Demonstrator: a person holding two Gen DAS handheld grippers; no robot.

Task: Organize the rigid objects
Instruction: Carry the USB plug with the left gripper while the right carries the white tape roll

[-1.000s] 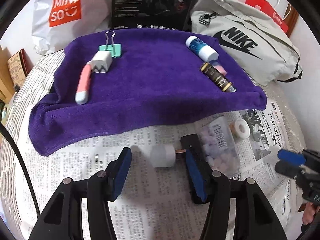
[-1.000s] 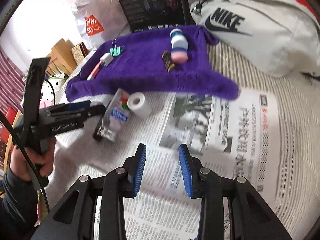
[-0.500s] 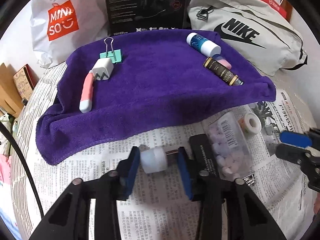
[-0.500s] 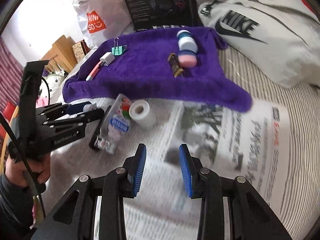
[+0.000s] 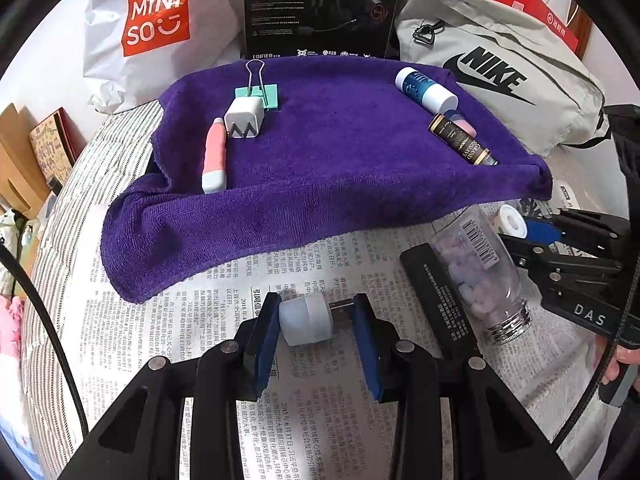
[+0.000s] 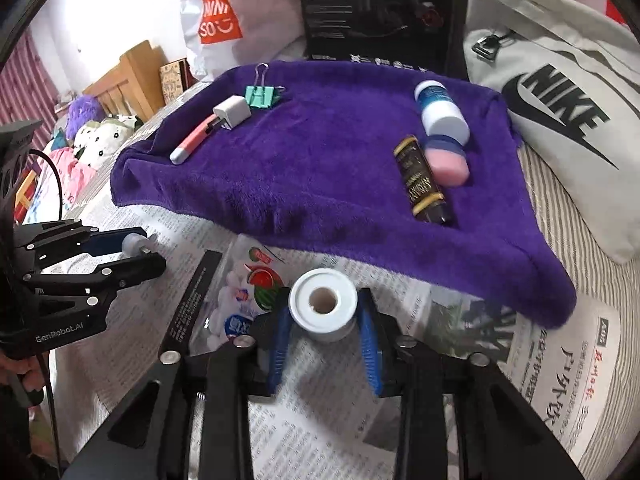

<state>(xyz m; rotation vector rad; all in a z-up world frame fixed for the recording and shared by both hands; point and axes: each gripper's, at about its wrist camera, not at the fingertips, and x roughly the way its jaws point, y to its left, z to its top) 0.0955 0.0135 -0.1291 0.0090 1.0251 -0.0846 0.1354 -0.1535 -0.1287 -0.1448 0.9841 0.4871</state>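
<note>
My left gripper (image 5: pixel 316 316) is shut on a small white plug with a metal tip (image 5: pixel 306 318), just above the newspaper in front of the purple towel (image 5: pixel 340 184). In the right wrist view the same plug (image 6: pixel 134 242) shows between the left fingers. My right gripper (image 6: pixel 323 336) is open, its blue pads on either side of a white tape roll (image 6: pixel 323 304) that stands on the newspaper. On the towel lie a teal binder clip (image 5: pixel 256 94), a white charger cube (image 5: pixel 244 120), a pink cutter (image 5: pixel 214 156), a blue-white bottle (image 5: pixel 426 88), a pink jar (image 6: pixel 446 164) and a dark tube (image 5: pixel 462 140).
A clear bottle of pastel candies (image 5: pixel 480 272) and a long black box (image 5: pixel 436 300) lie on the newspaper between the two grippers. Behind the towel stand a white Miniso bag (image 5: pixel 156 20), a black carton (image 5: pixel 320 4) and a grey Nike bag (image 5: pixel 500 68).
My left gripper closed onto the white plug. The right gripper moved forward and left until the tape roll sat between its fingers, its opening unchanged.
</note>
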